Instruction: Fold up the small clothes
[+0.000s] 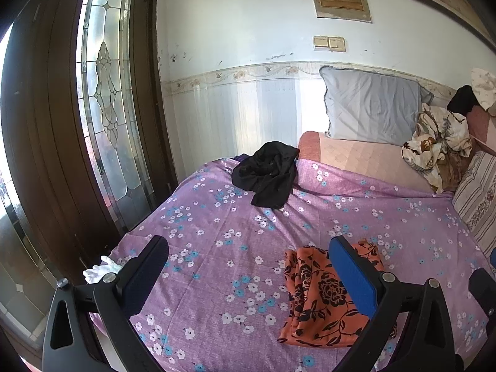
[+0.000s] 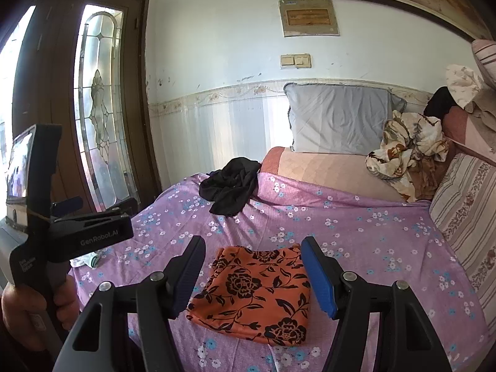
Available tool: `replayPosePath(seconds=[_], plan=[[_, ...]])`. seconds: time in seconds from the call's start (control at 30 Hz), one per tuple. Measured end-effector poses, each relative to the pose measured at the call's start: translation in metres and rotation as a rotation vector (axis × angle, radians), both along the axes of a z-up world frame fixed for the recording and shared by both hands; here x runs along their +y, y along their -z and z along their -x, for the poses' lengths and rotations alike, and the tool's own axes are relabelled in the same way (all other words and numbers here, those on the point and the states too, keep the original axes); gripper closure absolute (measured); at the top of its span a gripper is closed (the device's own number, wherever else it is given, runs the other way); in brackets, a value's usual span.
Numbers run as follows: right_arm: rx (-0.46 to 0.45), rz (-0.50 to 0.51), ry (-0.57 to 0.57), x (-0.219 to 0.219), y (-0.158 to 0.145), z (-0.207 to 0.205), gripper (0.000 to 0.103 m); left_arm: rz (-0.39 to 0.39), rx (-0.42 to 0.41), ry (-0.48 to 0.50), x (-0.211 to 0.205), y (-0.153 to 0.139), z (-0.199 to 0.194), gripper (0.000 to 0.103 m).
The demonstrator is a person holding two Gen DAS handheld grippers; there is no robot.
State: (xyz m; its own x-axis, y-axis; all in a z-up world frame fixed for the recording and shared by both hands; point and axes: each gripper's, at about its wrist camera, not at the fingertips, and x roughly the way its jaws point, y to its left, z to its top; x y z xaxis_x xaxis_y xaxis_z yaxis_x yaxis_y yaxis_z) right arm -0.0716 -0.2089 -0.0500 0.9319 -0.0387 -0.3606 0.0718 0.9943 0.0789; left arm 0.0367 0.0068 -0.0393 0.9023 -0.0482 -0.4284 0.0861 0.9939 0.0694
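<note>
Both grippers, left (image 1: 248, 282) and right (image 2: 252, 276), hang spread and empty. Orange cloth (image 2: 257, 291) sits folded at lower center of the bed (image 2: 356, 232). A sloppy grab could undo that fold.

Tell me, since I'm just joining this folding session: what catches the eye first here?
The orange garment with black roses stands out, lying folded on the purple flowered bedsheet in front of the open right tongs. Behind it a crumpled black garment lies by the far edge of the sheet. The left tongs are open too, empty.
</note>
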Motion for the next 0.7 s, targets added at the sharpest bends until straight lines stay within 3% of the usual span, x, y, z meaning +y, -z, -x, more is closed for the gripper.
replayPosePath(seconds=[0.7], plan=[[0.072,-0.039,-0.035,0.009,0.027,-0.065,0.036,-0.013,0.066,-0.019,0.005,0.032,-0.048,0.0]])
